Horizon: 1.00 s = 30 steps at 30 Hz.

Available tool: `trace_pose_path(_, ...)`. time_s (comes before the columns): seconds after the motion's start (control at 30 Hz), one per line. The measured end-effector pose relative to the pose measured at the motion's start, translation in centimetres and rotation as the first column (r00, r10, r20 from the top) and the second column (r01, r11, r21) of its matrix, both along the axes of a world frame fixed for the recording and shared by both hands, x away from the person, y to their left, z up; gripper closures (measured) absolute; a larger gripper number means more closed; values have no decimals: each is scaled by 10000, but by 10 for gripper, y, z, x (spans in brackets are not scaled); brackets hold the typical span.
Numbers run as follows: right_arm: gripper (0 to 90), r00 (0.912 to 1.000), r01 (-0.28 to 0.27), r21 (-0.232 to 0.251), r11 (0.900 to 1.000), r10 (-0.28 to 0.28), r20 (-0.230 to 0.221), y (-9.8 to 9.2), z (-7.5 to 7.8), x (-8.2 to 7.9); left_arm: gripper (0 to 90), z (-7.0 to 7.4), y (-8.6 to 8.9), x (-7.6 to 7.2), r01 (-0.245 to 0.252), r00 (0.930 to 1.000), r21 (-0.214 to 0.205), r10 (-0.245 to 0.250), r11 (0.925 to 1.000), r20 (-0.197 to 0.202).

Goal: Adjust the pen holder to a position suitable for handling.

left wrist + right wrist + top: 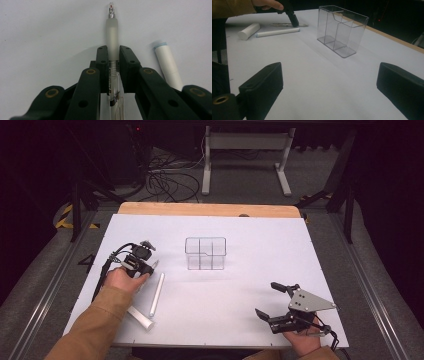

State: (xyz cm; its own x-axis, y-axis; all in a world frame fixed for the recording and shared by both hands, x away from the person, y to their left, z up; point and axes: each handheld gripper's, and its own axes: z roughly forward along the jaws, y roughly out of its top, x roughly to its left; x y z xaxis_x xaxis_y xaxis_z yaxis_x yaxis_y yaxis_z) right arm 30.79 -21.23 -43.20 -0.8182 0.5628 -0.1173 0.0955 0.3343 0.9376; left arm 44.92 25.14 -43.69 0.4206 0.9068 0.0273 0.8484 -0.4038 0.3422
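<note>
Right gripper (272,300) sits nearest, at the near right of the white table (240,285), jaws wide apart with nothing between them; its own view looks across bare table toward the clear organiser (342,31).

Left gripper (113,53), at the left side, is clamped on a clear pen (111,32). Pads press both sides of the barrel just behind the frosted grip sleeve; the tip points away from the hand. Pen lies on the table surface, not visibly lifted.

Handling, judged: pen is light, stiff, smooth plastic, so likely to roll or swivel if pinched off-centre. Present hold is near mid-barrel, which should keep it balanced. Frosted sleeve would give better friction than the glossy barrel.

Just right of the pen lies a thin white stick (168,66), not touching the jaws. Short white cylinder (140,317) lies nearer the person, beside the sleeve (95,325).

Organiser (205,253) stands mid-table, well apart, compartments empty.
</note>
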Motion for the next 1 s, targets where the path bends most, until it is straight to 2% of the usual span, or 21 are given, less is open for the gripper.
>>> trace_pose_path(0.1,74,10000,0,-17,10000,0,-18,0,0,0,793,1,-1,-1,45,10000,127,-46,9999,83)
trace_pose_path(0.17,74,10000,-9,0,10000,9,-16,0,0,0,794,4,0,-2,18,9996,79,-21,10000,280)
trace_pose_path(0.23,74,10000,-15,4,10000,15,0,0,0,0,794,7,0,-3,34,9995,28,-35,10000,315)
trace_pose_path(0.27,74,10000,-10,-4,10000,10,8,0,0,0,794,12,0,-5,57,9984,-5,-57,10000,570)
trace_pose_path(0.33,74,10000,-16,-15,10000,16,33,0,0,0,794,16,0,-7,51,9976,-87,-44,9999,697)
trace_pose_path(0.67,74,10000,-38,-58,10000,38,23,0,0,0,794,22,2,-11,114,9957,-243,-91,9996,919)
trace_pose_path(0.8,74,10000,-45,-60,10000,45,0,0,0,0,794,29,0,-14,262,9916,-381,-212,9989,1274)
trace_pose_path(0.83,74,10000,-34,-53,10000,34,15,0,0,0,794,34,-1,-16,358,9879,-455,-284,9983,1527)
trace_pose_path(1.0,75,10000,-41,-11,10000,41,55,1,0,0,794,47,-2,-22,585,9741,-772,-401,9953,2224)
